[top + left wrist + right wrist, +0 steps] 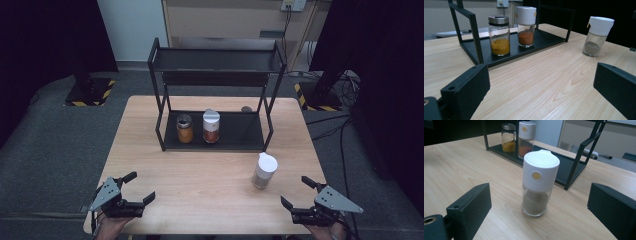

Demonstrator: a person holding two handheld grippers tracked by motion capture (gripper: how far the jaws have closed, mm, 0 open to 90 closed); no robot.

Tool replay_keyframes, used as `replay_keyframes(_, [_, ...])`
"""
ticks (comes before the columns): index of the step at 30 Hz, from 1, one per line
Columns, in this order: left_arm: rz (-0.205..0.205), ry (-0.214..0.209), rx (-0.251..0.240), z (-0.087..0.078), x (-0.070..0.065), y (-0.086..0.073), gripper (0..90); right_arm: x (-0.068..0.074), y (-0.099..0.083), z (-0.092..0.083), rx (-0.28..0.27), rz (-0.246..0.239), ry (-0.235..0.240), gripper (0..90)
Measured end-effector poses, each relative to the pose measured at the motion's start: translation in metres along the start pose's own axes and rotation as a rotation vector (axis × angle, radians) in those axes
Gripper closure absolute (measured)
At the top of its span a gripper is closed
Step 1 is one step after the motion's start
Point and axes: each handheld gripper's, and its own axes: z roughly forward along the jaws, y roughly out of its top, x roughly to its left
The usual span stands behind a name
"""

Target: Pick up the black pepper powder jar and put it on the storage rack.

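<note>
Two hand-held grippers — left [136, 189], right [299, 191] — jaws spread, empty, at tabletop [210, 195] near corners; white-capped spice jar [263, 171] upright near right one.

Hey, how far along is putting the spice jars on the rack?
Two jars, yellow and red, already stand on the rack's bottom shelf. The grey-spice jar stands on the table, ungrasped. The right hand-held gripper, open, faces it; the left idles open.

Bare tabletop [200, 180] before both claws; lone white-capped jar [264, 171] near the right.
</note>
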Motion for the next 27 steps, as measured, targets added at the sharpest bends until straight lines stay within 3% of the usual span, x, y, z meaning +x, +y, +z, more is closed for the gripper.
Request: replay_keyframes(27, [-0.004, 0.0, 0.001, 0.0, 0.0, 0.0, 0.0, 0.005, 0.019, 0.005, 0.006, 0.013, -0.004, 4.6])
